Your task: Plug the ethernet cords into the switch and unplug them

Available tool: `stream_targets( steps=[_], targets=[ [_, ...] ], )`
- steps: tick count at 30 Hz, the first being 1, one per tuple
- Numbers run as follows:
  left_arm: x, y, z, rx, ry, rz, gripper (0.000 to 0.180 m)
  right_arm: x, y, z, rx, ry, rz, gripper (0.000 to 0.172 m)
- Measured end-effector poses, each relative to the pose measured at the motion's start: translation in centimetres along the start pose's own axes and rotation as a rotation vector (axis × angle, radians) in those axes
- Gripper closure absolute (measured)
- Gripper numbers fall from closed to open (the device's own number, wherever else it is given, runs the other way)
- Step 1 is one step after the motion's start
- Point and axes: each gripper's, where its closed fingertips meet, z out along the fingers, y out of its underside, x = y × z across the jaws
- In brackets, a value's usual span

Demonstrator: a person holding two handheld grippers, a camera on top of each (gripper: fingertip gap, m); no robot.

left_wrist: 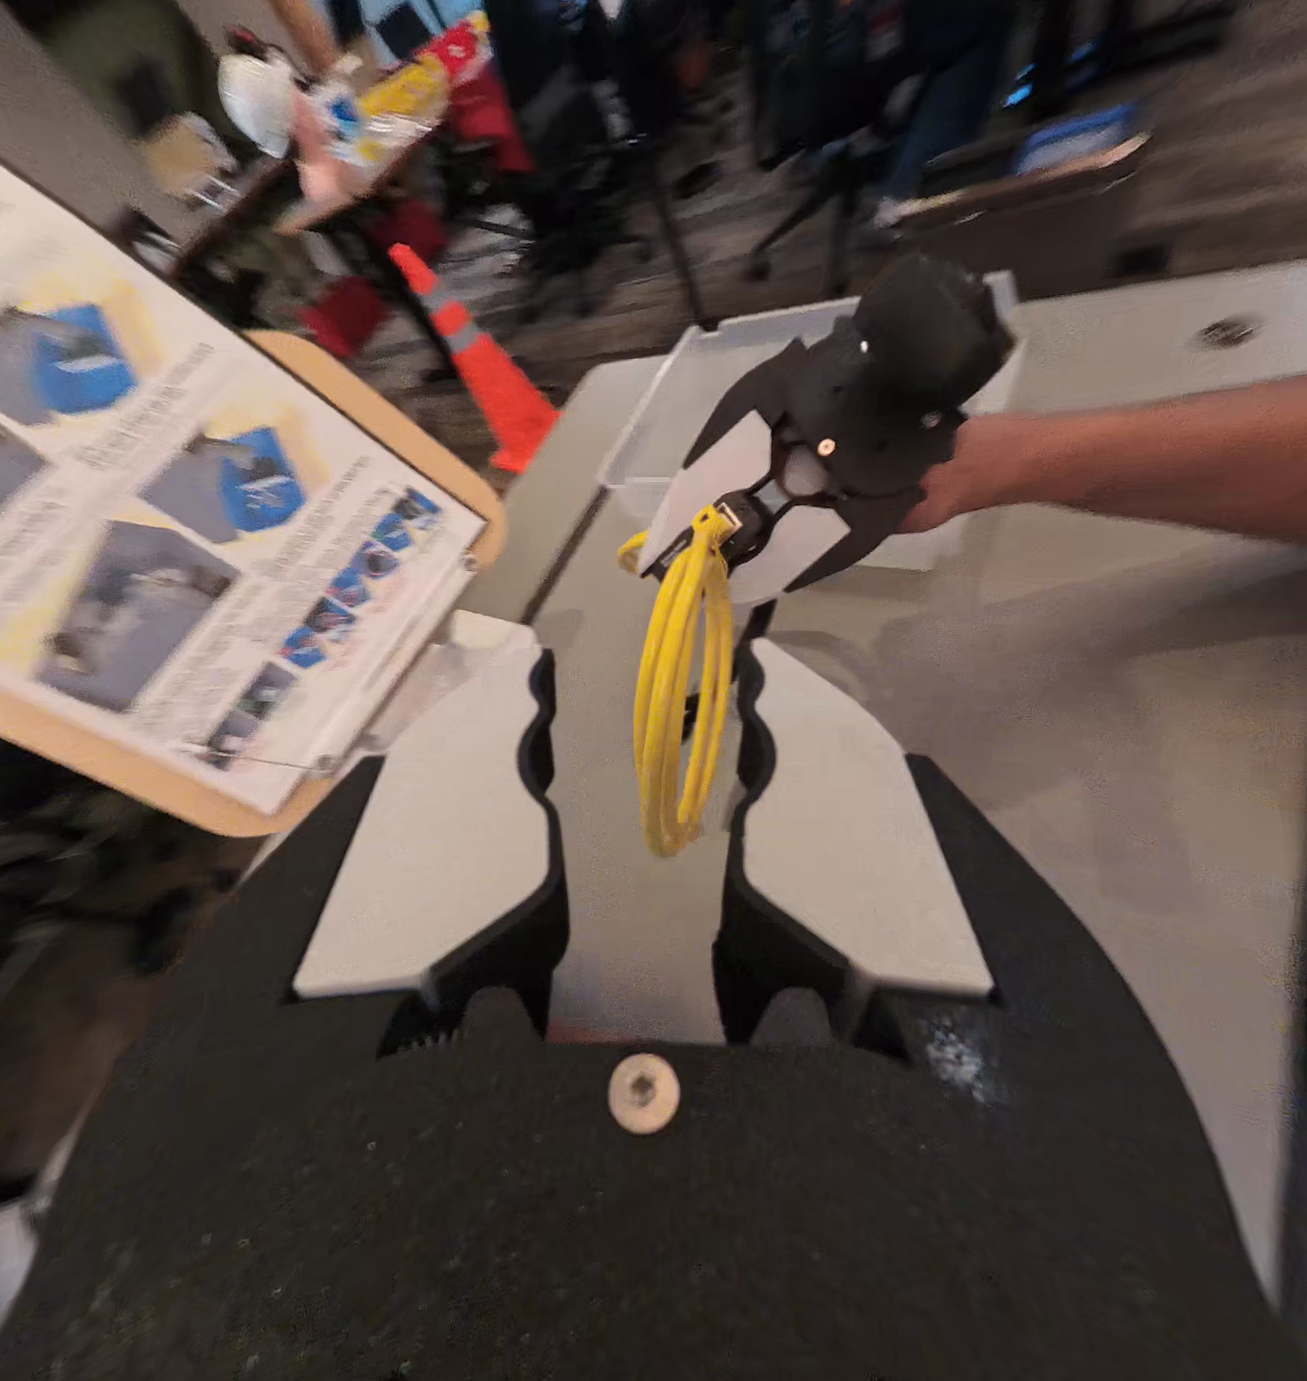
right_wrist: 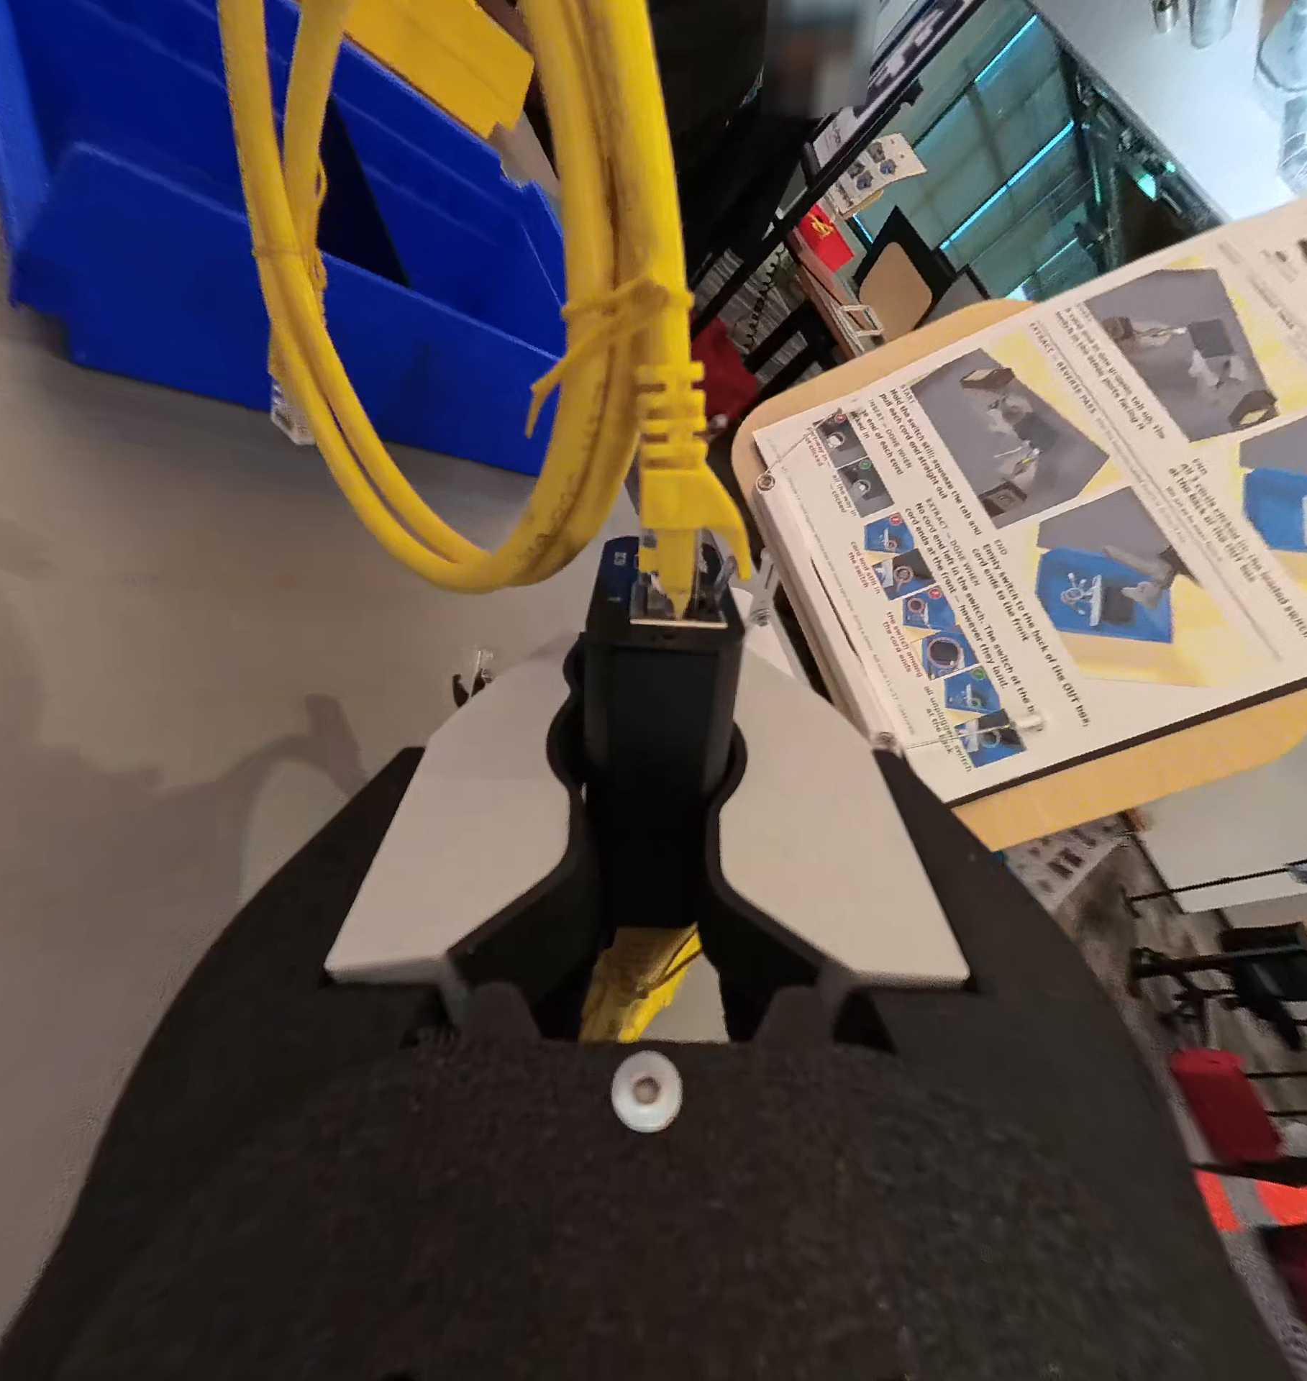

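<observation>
- While the left gripper [left_wrist: 646,747] hangs with its fingers apart and nothing pressed between them, the yellow coil of ethernet cord [left_wrist: 680,702] dangles through the gap without a pad closing on it.
- Further right, the right gripper [right_wrist: 654,755] is clamped on the black switch [right_wrist: 661,747], its pads pressing both sides, and holds it off the grey table [right_wrist: 149,598].
- One yellow plug [right_wrist: 676,516] sits in a port of the switch, so the plugging-in looks done for this cord; its other clear plug [right_wrist: 288,411] hangs free.
- Still ahead, as I judge it: pulling this plug out again. Whether further cords wait in the blue bin [right_wrist: 187,261] cannot be told.
</observation>
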Motion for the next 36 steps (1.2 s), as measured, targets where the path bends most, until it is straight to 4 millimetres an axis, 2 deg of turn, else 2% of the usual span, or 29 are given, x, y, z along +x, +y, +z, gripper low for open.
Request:
stream_targets(
  steps=[2,4,7,13,18,21,23,24,26,27,29,31,32,36],
  targets=[
    [1.2,0.4,0.6,-0.006,-0.061,0.105,0.142,-0.2,-0.6,0.3,-0.012,0.019,-0.070,0.146],
    [2.1,0.8,1.2,-0.043,-0.062,0.210,0.138,-0.9,-1.0,0.7,-0.027,-0.004,-0.110,0.145],
    [3.3,0.7,1.7,-0.051,0.027,0.306,0.137,-2.2,-1.2,1.3,-0.046,-0.059,-0.122,0.145],
    [3.0,2.6,3.9,-0.196,0.083,0.453,0.130,-3.5,-0.7,2.1,-0.121,-0.067,-0.198,0.145],
    [4.0,2.6,4.7,-0.128,0.230,0.406,0.137,-4.5,-0.8,2.2,-0.152,-0.051,-0.311,0.145],
    [3.7,0.7,3.7,0.052,0.367,0.274,0.146,-5.0,-1.7,2.0,-0.087,-0.069,-0.285,0.145],
    [1.7,-0.6,2.9,0.199,0.396,0.153,0.146,-5.3,-2.4,1.6,-0.027,-0.098,-0.248,0.145],
    [0.3,-0.6,2.8,0.244,0.393,0.095,0.146,-5.3,-2.8,1.4,-0.003,-0.109,-0.232,0.145],
    [-2.2,1.0,3.4,0.260,0.365,0.007,0.146,-5.1,-3.4,0.9,0.026,-0.106,-0.221,0.145],
    [-2.7,2.3,3.9,0.242,0.369,-0.017,0.146,-4.9,-3.6,0.7,0.036,-0.101,-0.226,0.145],
    [-2.3,4.4,4.8,0.216,0.384,-0.038,0.146,-4.5,-3.9,0.2,0.038,-0.096,-0.234,0.145],
    [-1.0,5.1,5.1,0.204,0.407,-0.018,0.146,-4.3,-3.9,0.0,0.034,-0.088,-0.245,0.145],
    [-0.6,4.7,4.9,0.216,0.408,-0.005,0.146,-4.2,-3.7,-0.1,0.025,-0.091,-0.252,0.145],
    [0.6,0.5,2.4,0.288,0.457,-0.015,0.147,-4.0,-2.2,0.5,-0.047,-0.063,-0.298,0.145]
  ],
)
